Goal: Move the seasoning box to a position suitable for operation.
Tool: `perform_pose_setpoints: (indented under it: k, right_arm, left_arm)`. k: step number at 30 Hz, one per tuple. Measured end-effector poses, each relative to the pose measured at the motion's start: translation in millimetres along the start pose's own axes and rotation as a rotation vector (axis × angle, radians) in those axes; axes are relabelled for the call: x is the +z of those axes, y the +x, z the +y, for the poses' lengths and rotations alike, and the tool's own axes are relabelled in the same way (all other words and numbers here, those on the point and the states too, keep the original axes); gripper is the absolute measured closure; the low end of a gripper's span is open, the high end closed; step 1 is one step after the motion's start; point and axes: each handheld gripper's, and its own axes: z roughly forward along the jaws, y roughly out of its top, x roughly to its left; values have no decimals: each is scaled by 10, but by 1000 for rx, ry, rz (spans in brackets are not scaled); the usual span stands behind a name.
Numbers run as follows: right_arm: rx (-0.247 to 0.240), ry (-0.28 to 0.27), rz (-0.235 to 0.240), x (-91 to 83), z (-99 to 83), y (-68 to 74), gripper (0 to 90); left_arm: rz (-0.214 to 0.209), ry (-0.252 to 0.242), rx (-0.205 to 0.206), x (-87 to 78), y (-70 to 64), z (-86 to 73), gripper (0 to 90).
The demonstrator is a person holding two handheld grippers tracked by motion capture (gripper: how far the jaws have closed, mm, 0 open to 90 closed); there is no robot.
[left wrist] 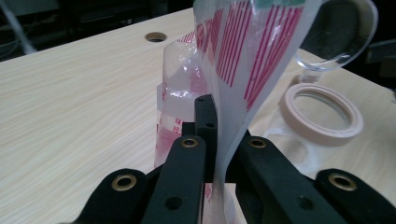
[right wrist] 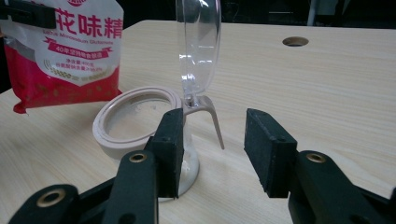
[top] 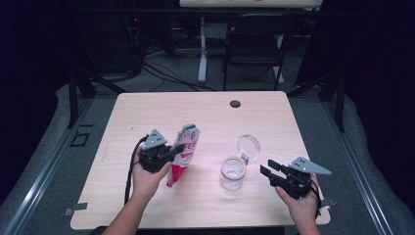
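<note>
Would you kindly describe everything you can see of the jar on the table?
The jar is small, of clear glass or plastic, standing upright on the wooden table. Its mouth has a pale pinkish ring, and its clear round lid is flipped open on a hinge, standing nearly upright, with a thin latch tab beneath. A little white powder seems to lie inside. It stands between the pouch and the open right gripper, which is near but not touching it.

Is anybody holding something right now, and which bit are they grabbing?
Yes. The left gripper pinches the red-and-white seasoning pouch by its thin upper edge. The right gripper is open and holds nothing, just behind the open-lidded jar.
</note>
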Motion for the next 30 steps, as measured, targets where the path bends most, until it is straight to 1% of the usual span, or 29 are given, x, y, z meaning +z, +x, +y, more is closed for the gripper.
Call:
perform_pose_setpoints:
  k: [4, 7, 8, 12, 14, 18, 22, 24, 26, 27, 28, 30]
  right_arm:
    - [-11, -7, 2, -17, 29, 27, 578]
    - [-13, -19, 3, -34, 55, 43, 578]
    - [-5, -27, 3, -39, 60, 51, 577]
    - [-16, -37, 5, -68, 89, 70, 575]
    - [-24, -41, 7, -79, 107, 89, 575]
    - [-40, -58, 22, -89, 149, 159, 573]
    - [-75, -73, 42, -108, 221, 261, 571]
    - [-94, -83, 56, -111, 250, 307, 571]
    - [-113, -95, 72, -99, 277, 361, 569]
    - [-122, -99, 86, -86, 293, 395, 566]
    - [-128, -99, 93, -75, 303, 415, 561]
    - [-148, -95, 118, -27, 323, 469, 553]
  left_arm:
    - [-62, -4, 23, 86, -129, 34, 900]
    - [-88, -4, 42, 148, -203, 53, 900]
    - [-100, 2, 44, 165, -227, 57, 900]
    - [-134, 4, 52, 228, -306, 41, 900]
    - [-142, 4, 62, 236, -336, 20, 900]
    - [-156, 3, 52, 225, -359, -40, 900]
    - [-166, 10, 47, 210, -384, -102, 900]
    - [-172, 17, 48, 197, -398, -136, 900]
    - [-184, 24, 32, 193, -418, -181, 900]
    - [-185, 17, 26, 198, -430, -199, 900]
    - [-187, 29, 30, 196, -436, -213, 900]
    - [-185, 33, 29, 197, -454, -243, 900]
